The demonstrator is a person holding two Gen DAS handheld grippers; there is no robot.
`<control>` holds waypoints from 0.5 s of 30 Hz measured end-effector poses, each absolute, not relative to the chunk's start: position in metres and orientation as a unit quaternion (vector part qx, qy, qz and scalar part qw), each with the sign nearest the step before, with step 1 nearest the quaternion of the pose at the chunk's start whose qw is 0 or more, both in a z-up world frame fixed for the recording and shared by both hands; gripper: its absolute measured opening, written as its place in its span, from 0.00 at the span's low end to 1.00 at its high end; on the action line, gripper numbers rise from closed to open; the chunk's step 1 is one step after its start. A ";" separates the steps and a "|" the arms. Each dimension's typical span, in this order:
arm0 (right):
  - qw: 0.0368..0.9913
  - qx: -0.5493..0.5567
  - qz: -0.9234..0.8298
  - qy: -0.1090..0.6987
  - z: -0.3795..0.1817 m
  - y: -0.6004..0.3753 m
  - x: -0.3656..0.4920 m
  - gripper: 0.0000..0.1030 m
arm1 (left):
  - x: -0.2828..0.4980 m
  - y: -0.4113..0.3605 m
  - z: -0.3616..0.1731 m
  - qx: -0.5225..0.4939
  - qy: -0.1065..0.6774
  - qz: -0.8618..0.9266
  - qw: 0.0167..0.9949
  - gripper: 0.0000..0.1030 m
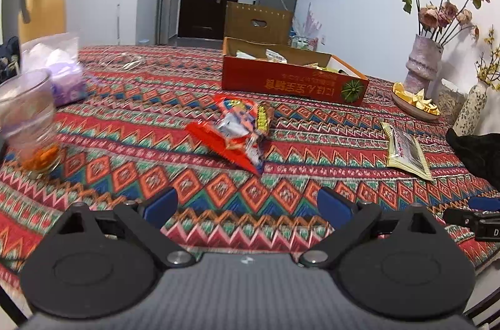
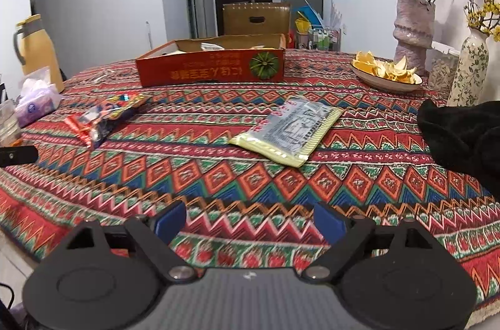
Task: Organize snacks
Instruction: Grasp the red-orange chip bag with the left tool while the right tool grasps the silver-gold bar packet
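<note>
Both tongs wide, empty: left tongs (image 1: pixel 247 205) face red snack packet (image 1: pixel 240 133) mid-frame; right tongs (image 2: pixel 250 220) face yellow sachet (image 2: pixel 287 130). Red carton (image 1: pixel 293 83) beyond, likely destination.

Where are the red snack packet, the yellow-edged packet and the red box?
red snack packet (image 1: pixel 237 130), left wrist view, packet's middle
yellow-edged packet (image 2: pixel 289 128), right wrist view, silver centre panel
red box (image 2: pixel 200 72), right wrist view, printed front wall

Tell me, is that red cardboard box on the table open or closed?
Open. The red box has no lid over it, its flap stands up behind it, and packets show inside over the rim in both views.
</note>
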State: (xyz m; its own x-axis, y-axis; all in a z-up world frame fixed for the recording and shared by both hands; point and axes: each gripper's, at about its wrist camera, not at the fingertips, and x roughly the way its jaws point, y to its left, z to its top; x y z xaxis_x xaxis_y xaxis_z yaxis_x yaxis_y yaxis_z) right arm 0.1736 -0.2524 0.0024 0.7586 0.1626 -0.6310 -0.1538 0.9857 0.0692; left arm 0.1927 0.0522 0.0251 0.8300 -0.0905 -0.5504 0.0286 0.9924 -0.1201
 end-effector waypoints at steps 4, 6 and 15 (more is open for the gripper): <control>0.937 0.022 0.076 0.341 -0.002 -0.260 0.203 0.86 | 0.224 0.049 0.025 -0.037 0.290 -0.037 0.955 0.95; 0.937 0.036 0.071 0.340 -0.003 -0.265 0.221 0.86 | 0.241 0.047 0.025 -0.028 0.289 -0.041 0.956 0.95; 0.938 0.063 0.039 0.339 -0.016 -0.277 0.319 0.84 | 0.337 0.042 0.010 0.000 0.310 -0.054 0.949 0.95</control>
State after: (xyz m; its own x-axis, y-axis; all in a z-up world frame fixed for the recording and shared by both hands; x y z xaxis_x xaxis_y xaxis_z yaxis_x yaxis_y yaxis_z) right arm 0.3187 -0.2766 -0.0158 0.7677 0.1150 -0.6304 -0.0298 0.9891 0.1442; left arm 0.3370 0.0419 0.0098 0.8026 -0.1017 -0.5877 0.1021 0.9942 -0.0325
